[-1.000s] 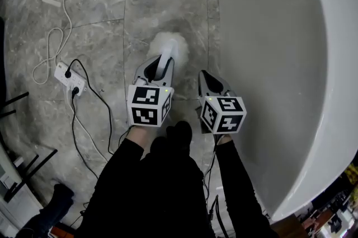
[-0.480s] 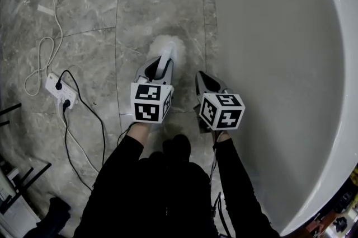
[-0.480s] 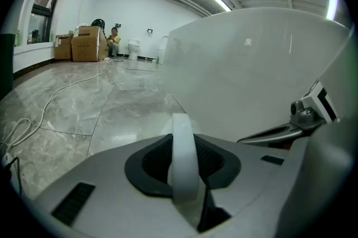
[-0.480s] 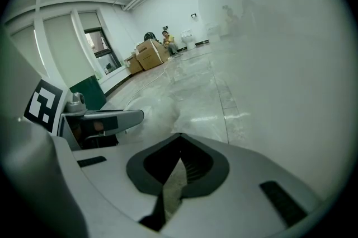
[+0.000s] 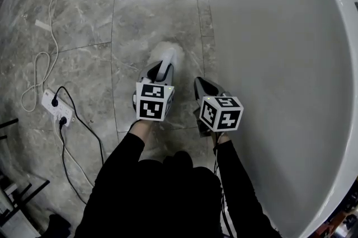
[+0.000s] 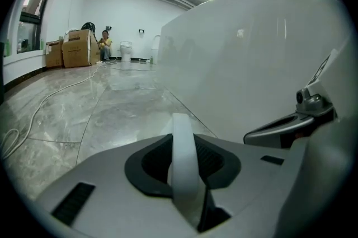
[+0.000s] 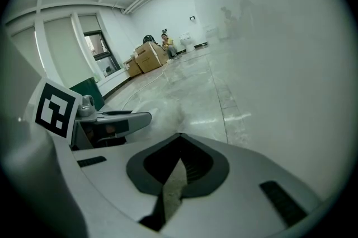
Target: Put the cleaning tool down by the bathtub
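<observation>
Beside the tub (image 5: 279,63), left tongs (image 5: 162,66) clamp the brush (image 5: 168,53) handle, head near the floor (image 5: 84,18), likely for a soft set-down. Meanwhile right tongs (image 5: 198,81) sit closed, empty.

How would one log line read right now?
left gripper: grips cleaning brush | right gripper: shut, empty | brush head: near floor, beside bathtub

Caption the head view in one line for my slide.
Left gripper grips the fluffy white cleaning tool, head toward the stone floor beside the bathtub; right gripper closed, empty.

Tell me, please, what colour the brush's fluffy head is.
White; the brush shows best in head view.
</observation>
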A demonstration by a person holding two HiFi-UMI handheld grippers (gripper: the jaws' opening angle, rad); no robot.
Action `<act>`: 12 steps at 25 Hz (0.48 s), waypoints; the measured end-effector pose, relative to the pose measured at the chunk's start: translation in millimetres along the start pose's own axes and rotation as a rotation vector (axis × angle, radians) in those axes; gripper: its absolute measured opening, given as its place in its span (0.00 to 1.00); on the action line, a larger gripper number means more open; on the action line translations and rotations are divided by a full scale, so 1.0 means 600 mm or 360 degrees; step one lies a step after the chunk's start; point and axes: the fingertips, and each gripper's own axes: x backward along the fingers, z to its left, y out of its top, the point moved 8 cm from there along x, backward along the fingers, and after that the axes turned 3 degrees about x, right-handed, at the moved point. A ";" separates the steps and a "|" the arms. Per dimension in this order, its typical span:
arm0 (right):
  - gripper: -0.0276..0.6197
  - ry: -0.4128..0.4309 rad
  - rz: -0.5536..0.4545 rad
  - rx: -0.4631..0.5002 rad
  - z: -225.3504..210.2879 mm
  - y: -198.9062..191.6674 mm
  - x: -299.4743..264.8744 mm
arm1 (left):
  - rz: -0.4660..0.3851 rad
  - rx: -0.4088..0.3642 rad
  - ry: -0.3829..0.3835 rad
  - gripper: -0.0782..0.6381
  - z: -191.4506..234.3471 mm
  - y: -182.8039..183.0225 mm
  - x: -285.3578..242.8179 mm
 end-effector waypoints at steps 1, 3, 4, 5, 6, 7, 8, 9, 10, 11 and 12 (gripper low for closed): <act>0.04 0.0002 -0.0003 0.0008 -0.003 -0.003 -0.003 | 0.0003 -0.0009 -0.0001 0.25 0.002 -0.002 -0.007; 0.04 0.0001 -0.0006 0.0033 -0.008 -0.007 -0.007 | 0.0004 -0.0017 -0.0003 0.25 0.004 -0.005 -0.022; 0.04 -0.0003 -0.0007 0.0044 -0.011 -0.008 -0.009 | 0.0003 -0.0016 -0.0005 0.25 0.005 -0.005 -0.029; 0.04 -0.0005 -0.0008 0.0051 -0.014 -0.009 -0.011 | 0.0004 -0.0011 -0.0006 0.25 0.006 -0.006 -0.036; 0.04 -0.0006 -0.0009 0.0054 -0.016 -0.010 -0.013 | 0.0006 -0.0007 -0.0004 0.25 0.008 -0.008 -0.043; 0.04 -0.0004 -0.0009 0.0052 -0.018 -0.013 -0.015 | 0.0012 -0.0004 -0.0001 0.25 0.008 -0.011 -0.049; 0.04 -0.0002 -0.0006 0.0051 -0.019 -0.017 -0.017 | 0.0020 -0.0005 0.0004 0.25 0.008 -0.016 -0.055; 0.04 -0.0001 -0.0003 0.0052 -0.021 -0.021 -0.019 | 0.0029 -0.0012 0.0006 0.25 0.007 -0.021 -0.060; 0.04 -0.0002 0.0001 0.0056 -0.023 -0.025 -0.022 | 0.0039 -0.0024 0.0004 0.25 0.006 -0.026 -0.066; 0.04 -0.0006 0.0006 0.0063 -0.024 -0.029 -0.024 | 0.0048 -0.0039 0.0001 0.25 0.004 -0.030 -0.071; 0.04 -0.0008 0.0011 0.0070 -0.025 -0.032 -0.026 | 0.0055 -0.0055 -0.0003 0.25 0.001 -0.032 -0.076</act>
